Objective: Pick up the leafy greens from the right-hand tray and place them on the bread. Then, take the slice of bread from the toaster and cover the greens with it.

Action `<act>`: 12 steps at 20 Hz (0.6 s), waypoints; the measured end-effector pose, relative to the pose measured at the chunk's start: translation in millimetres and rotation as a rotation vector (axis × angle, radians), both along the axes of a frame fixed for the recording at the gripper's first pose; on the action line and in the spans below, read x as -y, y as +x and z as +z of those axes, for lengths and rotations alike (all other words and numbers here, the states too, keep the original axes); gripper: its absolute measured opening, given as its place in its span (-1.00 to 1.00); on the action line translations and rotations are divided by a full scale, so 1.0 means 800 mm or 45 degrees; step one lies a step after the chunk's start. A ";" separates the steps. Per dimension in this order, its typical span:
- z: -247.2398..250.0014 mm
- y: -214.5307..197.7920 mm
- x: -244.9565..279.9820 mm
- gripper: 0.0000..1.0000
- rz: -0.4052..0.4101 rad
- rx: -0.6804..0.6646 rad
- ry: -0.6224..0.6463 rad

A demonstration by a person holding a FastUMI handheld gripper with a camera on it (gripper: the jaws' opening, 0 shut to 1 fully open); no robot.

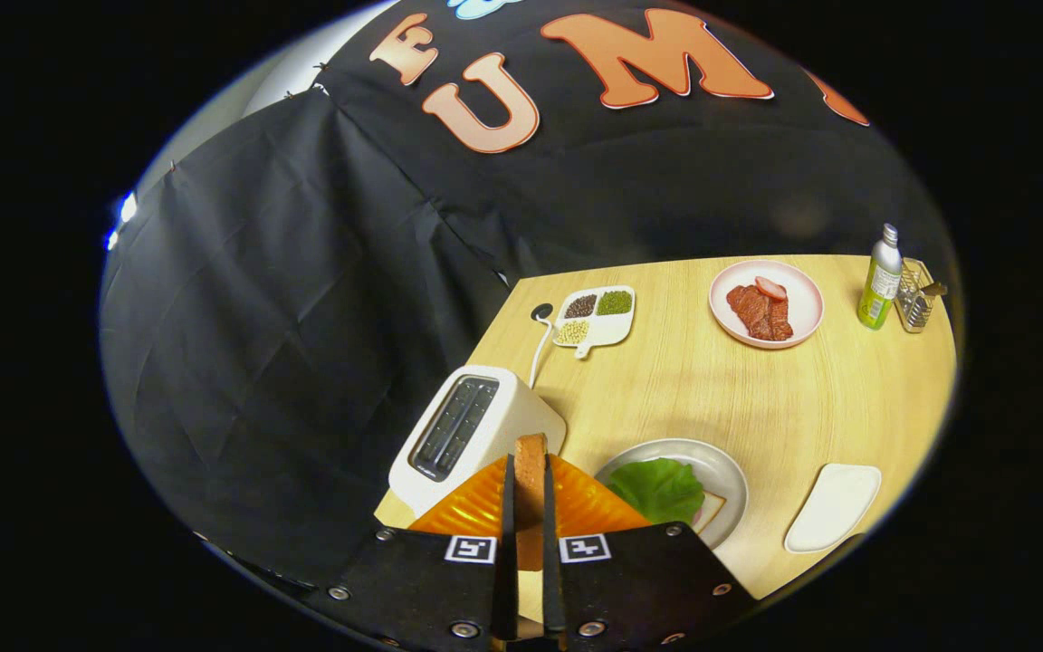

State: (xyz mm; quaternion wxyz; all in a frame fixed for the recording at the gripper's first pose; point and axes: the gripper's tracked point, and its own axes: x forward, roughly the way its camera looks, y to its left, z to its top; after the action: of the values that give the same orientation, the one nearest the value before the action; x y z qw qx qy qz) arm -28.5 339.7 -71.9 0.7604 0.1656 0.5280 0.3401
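My gripper [529, 493] is shut on a slice of bread [531, 466], held on edge between the two fingers, above the table. The white toaster [472, 430] stands just beyond and left of the fingers, its slots dark. To the right of the fingers, a grey plate [721, 471] carries the leafy greens [662, 489] lying on another bread slice [710, 512], of which a corner shows.
A white empty tray [834, 507] lies right of the grey plate. Farther back are a pink plate with meat slices [766, 303], a divided dish of beans [596, 315], a green bottle [881, 279] and a wire rack [915, 299]. The toaster's cord [540, 340] runs back.
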 end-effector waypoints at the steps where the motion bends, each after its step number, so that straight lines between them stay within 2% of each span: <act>1: -0.011 -0.005 0.002 -0.78 0.010 -0.012 0.006; 8: -0.085 -0.023 0.023 -0.78 0.035 -0.064 -0.009; 12: -0.117 -0.029 0.026 -0.78 0.062 -0.080 0.035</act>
State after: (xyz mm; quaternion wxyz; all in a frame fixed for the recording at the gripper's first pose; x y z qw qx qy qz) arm -51.6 318.8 -165.5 0.7325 0.1739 0.5509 0.3602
